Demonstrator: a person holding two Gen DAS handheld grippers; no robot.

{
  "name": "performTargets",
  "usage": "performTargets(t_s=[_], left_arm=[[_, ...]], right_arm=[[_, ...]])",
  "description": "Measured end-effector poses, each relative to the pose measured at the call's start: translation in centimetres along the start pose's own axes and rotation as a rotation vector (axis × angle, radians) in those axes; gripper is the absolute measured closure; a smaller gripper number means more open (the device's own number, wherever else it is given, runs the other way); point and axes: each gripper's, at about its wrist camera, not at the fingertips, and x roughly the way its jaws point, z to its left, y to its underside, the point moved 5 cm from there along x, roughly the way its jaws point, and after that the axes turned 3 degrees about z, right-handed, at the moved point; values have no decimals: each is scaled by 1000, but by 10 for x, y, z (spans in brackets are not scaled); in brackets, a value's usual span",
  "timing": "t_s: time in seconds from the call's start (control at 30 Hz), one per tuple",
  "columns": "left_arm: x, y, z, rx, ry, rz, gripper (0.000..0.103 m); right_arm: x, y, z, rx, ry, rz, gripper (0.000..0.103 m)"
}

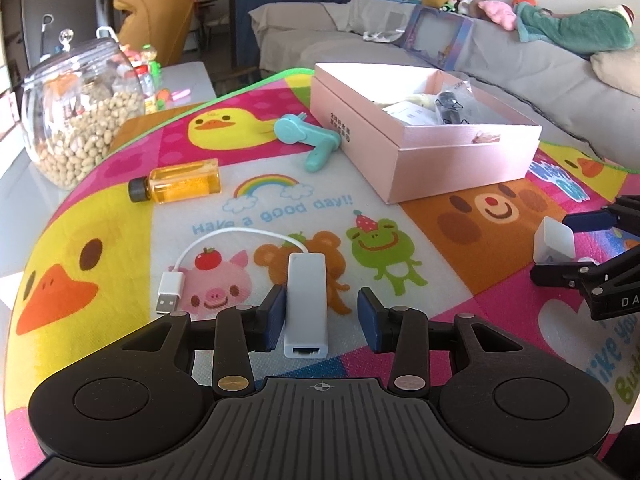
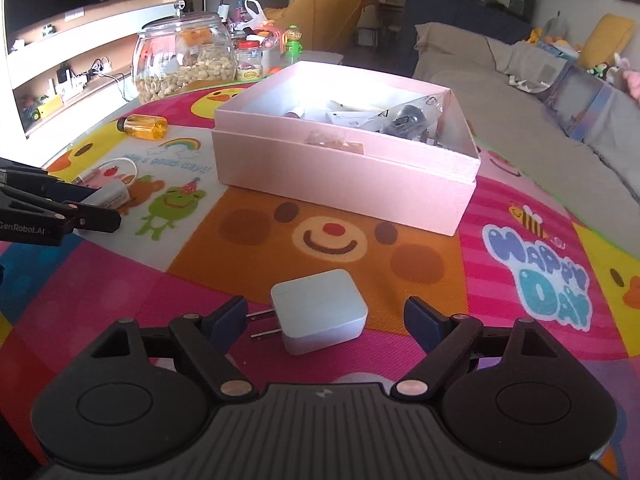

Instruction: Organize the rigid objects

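My left gripper is open around a white USB network adapter that lies on the cartoon mat; the left pad touches it, the right pad stands apart. Its cable ends in a USB plug. My right gripper is open around a white wall charger lying on the mat, prongs toward the left finger. The charger also shows in the left wrist view. An open pink box holds several small items; it also shows in the right wrist view.
An amber bottle and a teal tool lie on the mat left of the box. A glass jar of nuts stands at the far left. A grey sofa lies behind the table.
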Motion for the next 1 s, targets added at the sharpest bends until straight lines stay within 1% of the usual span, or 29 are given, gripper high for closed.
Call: performTargets(t_s=[0.13, 0.23, 0.3, 0.33, 0.37, 0.4, 0.43, 0.47, 0.57, 0.63, 0.73, 0.83, 0.9, 1.0], left_arm=[[-1, 0, 2, -11, 10, 8, 60], [1, -4, 1, -24, -2, 30, 60], [3, -7, -2, -18, -16, 40, 60], [4, -8, -2, -17, -23, 43, 60], [5, -9, -3, -20, -29, 46, 61], [5, -10, -3, -27, -34, 47, 62], [5, -11, -3, -35, -37, 48, 69], [5, -12, -2, -41, -39, 48, 79], [3, -11, 0, -64, -22, 48, 79], [-2, -6, -4, -53, -7, 35, 79], [-13, 3, -19, 1, 33, 18, 79], [-26, 6, -38, 60, 56, 4, 79], [-39, -1, -47, 79, 82, -19, 79], [-68, -30, -60, 112, 114, -106, 79]], right_arm=[[3, -1, 1, 10, -16, -4, 18], [4, -3, 1, 25, -26, -9, 25], [2, -3, 4, 18, -27, -14, 33], [2, -3, 5, 14, -30, -16, 35], [1, -3, 6, 10, -28, -18, 39], [0, -3, 7, 6, -29, -18, 40], [-1, -3, 7, 6, -28, -17, 41], [-2, -2, 6, 11, -26, -16, 41], [-5, -2, 4, 22, -24, -14, 41], [-11, -2, 4, 22, -23, -26, 41], [-25, -4, 4, 24, -32, -52, 41], [-37, -7, 2, 43, -56, -69, 41], [-48, -12, 0, 62, -74, -81, 41], [-71, -26, -7, 92, -107, -125, 41]])
